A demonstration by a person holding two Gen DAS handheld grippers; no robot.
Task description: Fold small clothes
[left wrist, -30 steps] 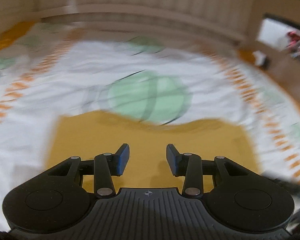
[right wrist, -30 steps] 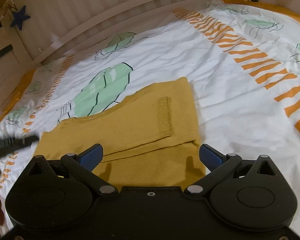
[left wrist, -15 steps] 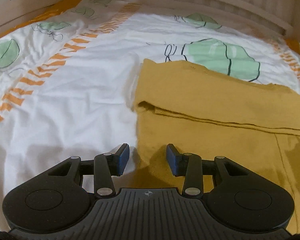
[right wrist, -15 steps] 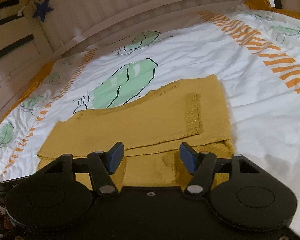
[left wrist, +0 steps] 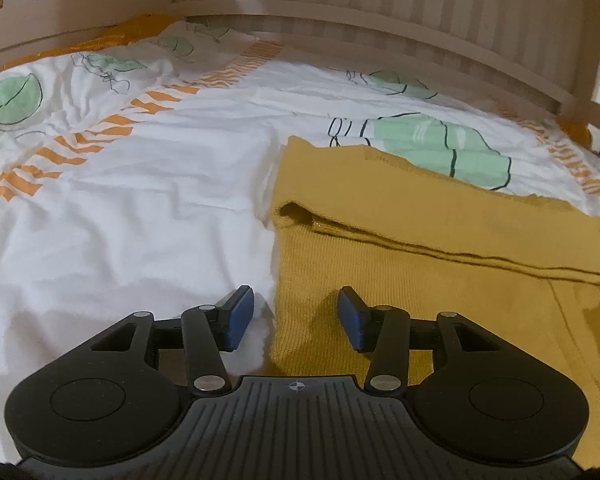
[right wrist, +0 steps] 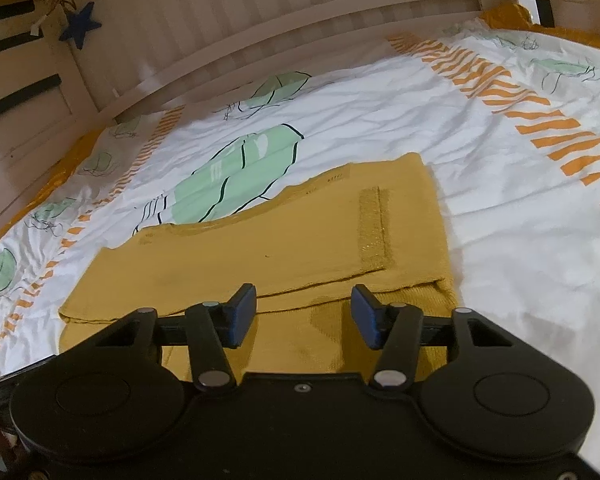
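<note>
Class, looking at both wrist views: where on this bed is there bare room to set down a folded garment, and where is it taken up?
Free: the white duvet between the mustard sweater's edge and the orange stripes; likewise beside its other edge. Taken up: the middle, under the sweater.

The mustard-yellow knitted garment [right wrist: 284,240] is plain, with a glittery gold ribbed band [right wrist: 374,228]; the white bed sheet [left wrist: 140,208] carries pale green shapes outlined in black and rows of orange stripes. The black claws have blue pads [left wrist: 238,316]; a dark blue star [right wrist: 80,26] hangs on the beige slatted bed rail [right wrist: 300,12].
</note>
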